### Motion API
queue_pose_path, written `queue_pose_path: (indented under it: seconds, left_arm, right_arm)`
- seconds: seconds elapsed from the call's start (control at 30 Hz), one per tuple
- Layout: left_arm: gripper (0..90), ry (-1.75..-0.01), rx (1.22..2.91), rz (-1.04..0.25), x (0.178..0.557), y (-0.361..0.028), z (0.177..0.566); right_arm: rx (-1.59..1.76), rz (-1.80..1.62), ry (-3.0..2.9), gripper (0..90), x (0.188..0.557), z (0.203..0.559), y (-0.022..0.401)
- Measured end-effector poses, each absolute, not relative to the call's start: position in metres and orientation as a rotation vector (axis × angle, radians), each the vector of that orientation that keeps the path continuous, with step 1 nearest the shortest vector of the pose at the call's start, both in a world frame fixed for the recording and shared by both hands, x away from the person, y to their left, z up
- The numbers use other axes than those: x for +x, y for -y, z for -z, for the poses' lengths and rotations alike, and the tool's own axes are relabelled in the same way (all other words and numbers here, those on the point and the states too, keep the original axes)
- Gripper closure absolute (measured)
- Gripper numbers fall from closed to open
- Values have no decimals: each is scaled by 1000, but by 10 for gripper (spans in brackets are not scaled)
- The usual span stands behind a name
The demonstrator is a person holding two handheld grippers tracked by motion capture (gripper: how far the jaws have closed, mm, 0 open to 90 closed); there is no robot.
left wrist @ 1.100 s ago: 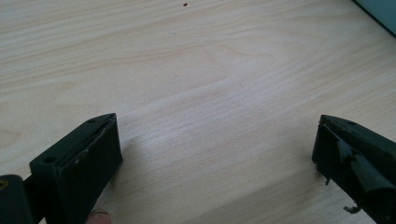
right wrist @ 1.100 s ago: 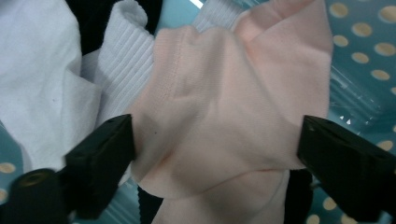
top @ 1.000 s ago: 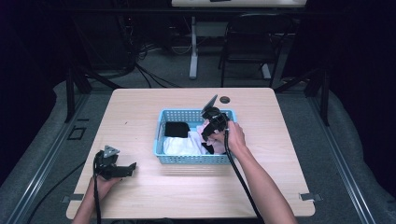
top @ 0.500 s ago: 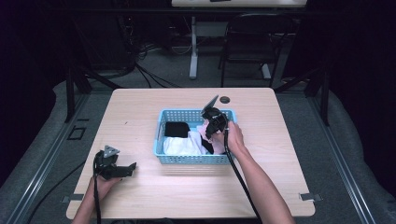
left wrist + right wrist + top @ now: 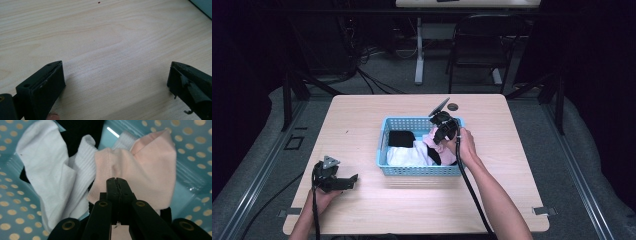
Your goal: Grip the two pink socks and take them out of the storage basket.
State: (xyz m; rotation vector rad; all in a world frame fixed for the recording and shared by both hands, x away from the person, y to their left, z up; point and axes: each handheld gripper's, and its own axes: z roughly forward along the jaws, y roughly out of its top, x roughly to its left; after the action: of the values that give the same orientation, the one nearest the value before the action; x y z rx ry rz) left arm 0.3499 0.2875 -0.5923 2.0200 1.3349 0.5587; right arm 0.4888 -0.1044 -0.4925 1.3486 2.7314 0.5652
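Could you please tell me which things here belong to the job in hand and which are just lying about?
In the job:
right tongs, shut on the pink cloth
blue basket
white cloth
black cloth

Lying about:
left tongs, open over the table
chair

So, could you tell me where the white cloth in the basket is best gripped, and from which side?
Grip the white cloth at its raised ribbed fold beside the pink cloth, coming from above: that ridge stands proud, while the rest lies flat against the blue basket and probably offers less to pinch.
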Motion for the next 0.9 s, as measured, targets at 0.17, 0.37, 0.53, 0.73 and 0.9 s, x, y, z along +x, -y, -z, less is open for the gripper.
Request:
queue_pose_path:
  seconds: [0.17,0.37,0.53,0.73,0.9]
  left_arm:
    - [13,-1335,2020,-559,350,-287,592]
    - [13,-1335,2020,-559,350,-287,592]
    - [13,-1334,2021,-558,350,-288,592]
    - [13,-1335,2021,-559,350,-287,592]
    - [13,-1335,2022,-559,350,-287,592]
  right_arm:
    - [1321,-629,-2720,900,481,475,107]
    - [1282,-664,-2724,900,471,466,107]
    - [1256,-680,-2721,900,467,456,110]
    - [1265,-760,-2677,900,464,433,119]
    - [1261,-829,-2643,900,463,406,125]
